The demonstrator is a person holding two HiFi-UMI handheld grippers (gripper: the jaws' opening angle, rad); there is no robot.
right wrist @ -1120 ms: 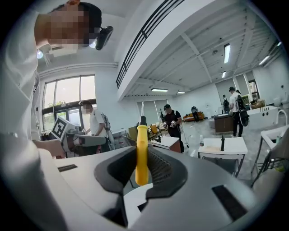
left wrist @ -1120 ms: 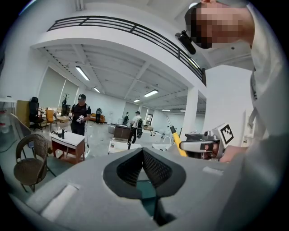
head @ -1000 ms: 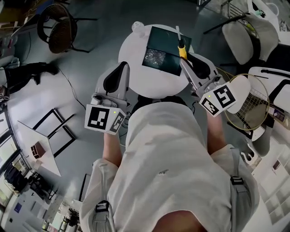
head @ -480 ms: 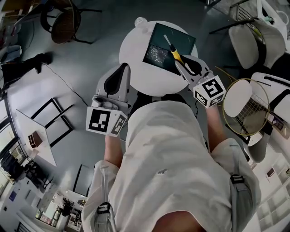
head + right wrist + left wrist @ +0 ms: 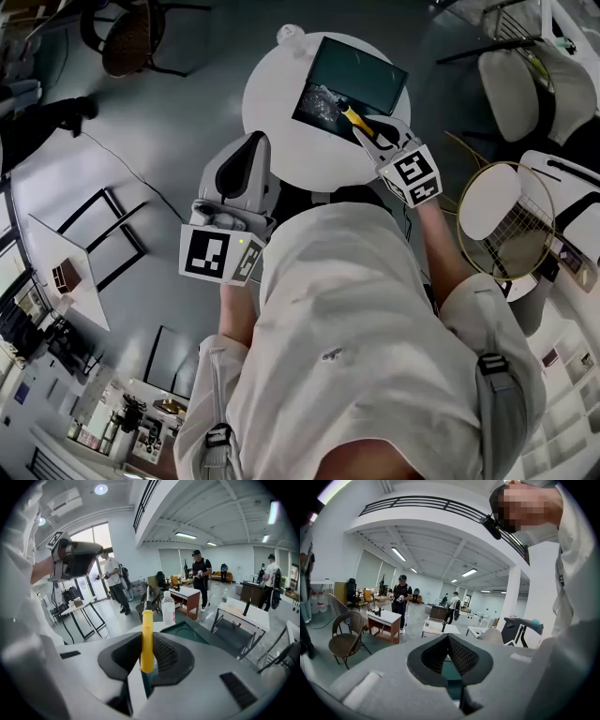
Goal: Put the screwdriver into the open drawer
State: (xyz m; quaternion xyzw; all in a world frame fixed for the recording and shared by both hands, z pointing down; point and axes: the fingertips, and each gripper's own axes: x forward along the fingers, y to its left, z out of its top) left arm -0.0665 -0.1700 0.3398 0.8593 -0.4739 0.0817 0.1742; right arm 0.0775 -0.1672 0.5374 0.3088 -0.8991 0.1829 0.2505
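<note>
The screwdriver (image 5: 353, 117) is clamped by its yellow handle between the jaws of the right gripper (image 5: 367, 132) and is held over the near side of the drawer (image 5: 364, 69), which is set on the table (image 5: 277, 131). The left gripper (image 5: 246, 155) is held well left of the drawer, its jaws pressed together with nothing between them.

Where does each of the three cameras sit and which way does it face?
Head view: on the person's head, looking steeply down at the round table and open drawer; shows torso, forearms, left tongs, right tongs.
Left gripper view: on the left tongs, shut and empty, looking across the hall; a sleeve at right.
Right gripper view: on the right tongs, shut on the screwdriver, facing drawer and bottle; left tongs upper left.
Shared: head and right gripper views show screwdriver and drawer.
</note>
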